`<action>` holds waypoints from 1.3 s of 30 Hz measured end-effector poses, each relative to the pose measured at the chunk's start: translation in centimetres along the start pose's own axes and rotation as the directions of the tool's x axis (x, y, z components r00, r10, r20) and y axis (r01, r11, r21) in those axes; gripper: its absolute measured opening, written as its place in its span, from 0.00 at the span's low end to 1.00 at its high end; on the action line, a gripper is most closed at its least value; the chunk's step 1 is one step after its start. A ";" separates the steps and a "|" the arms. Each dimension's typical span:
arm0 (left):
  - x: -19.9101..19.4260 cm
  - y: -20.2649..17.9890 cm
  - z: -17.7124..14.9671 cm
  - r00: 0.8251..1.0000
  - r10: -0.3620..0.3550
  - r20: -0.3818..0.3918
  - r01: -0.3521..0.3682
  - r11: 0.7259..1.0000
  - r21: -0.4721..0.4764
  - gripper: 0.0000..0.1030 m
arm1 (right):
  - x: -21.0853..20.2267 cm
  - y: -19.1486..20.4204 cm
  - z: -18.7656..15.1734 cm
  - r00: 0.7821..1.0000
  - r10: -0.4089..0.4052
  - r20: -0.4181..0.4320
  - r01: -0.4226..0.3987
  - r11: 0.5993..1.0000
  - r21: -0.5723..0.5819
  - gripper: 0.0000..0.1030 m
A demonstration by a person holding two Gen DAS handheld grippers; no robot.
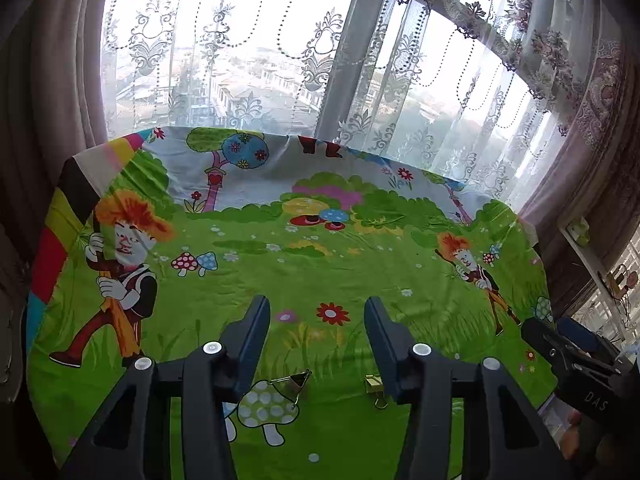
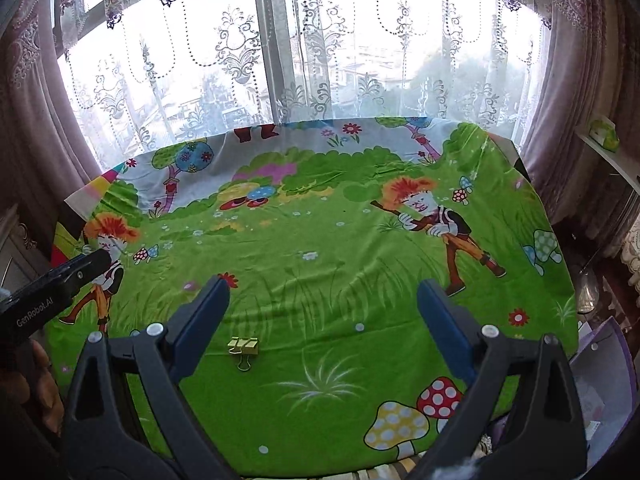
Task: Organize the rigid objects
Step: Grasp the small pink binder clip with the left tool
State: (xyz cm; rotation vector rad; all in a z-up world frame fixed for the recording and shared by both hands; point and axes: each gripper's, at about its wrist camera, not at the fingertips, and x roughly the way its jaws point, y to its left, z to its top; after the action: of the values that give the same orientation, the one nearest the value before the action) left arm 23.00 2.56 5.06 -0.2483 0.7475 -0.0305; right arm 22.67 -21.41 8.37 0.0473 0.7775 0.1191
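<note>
Two binder clips lie near the front edge of a table under a bright cartoon cloth (image 1: pixel 320 264). The left wrist view shows a dark clip (image 1: pixel 298 384) on a printed mushroom and a gold clip (image 1: pixel 374 386) just right of it. My left gripper (image 1: pixel 316 308) hovers over the cloth beyond them, open, with nothing between its fingers. At the right edge of that view is my right gripper (image 1: pixel 576 356). The right wrist view shows only the gold clip (image 2: pixel 243 346), close to the left finger of my right gripper (image 2: pixel 324 286), which is open wide. My left gripper (image 2: pixel 60 280) enters from the left.
Lace curtains and a window (image 2: pixel 280 60) stand right behind the table's far edge. Heavy drapes hang on both sides. A shelf with a green object (image 2: pixel 604 134) is at the right, and purple folders (image 2: pixel 600 360) sit beside the table's right edge.
</note>
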 end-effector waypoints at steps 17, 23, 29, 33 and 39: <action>7.2 2.4 -4.7 0.985 -0.030 -0.170 0.032 0.999 0.011 0.47 | 8.5 4.8 -4.9 0.979 0.059 -0.195 -0.085 0.989 -0.124 0.84; 8.6 2.2 -5.6 0.976 -0.031 -0.217 0.041 0.998 0.042 0.47 | 9.7 5.6 -5.9 0.971 0.052 -0.232 -0.091 0.982 -0.164 0.81; 9.5 2.1 -6.2 0.968 -0.034 -0.247 0.050 0.997 0.061 0.41 | 10.5 5.5 -6.4 0.963 0.056 -0.264 -0.100 0.983 -0.156 0.77; 9.8 2.3 -6.6 0.961 -0.031 -0.273 0.050 0.997 0.063 0.39 | 10.8 5.4 -6.5 0.959 0.063 -0.275 -0.107 0.983 -0.146 0.75; 9.5 2.3 -6.9 0.963 0.008 -0.269 0.016 0.996 0.088 0.39 | 10.9 5.3 -6.6 0.957 0.070 -0.282 -0.113 0.984 -0.140 0.74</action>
State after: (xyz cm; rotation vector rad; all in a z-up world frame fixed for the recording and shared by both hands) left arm 25.12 2.20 -6.69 -0.1618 1.0147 -0.1029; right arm 25.29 -14.79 -3.45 -0.0827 1.0439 0.2784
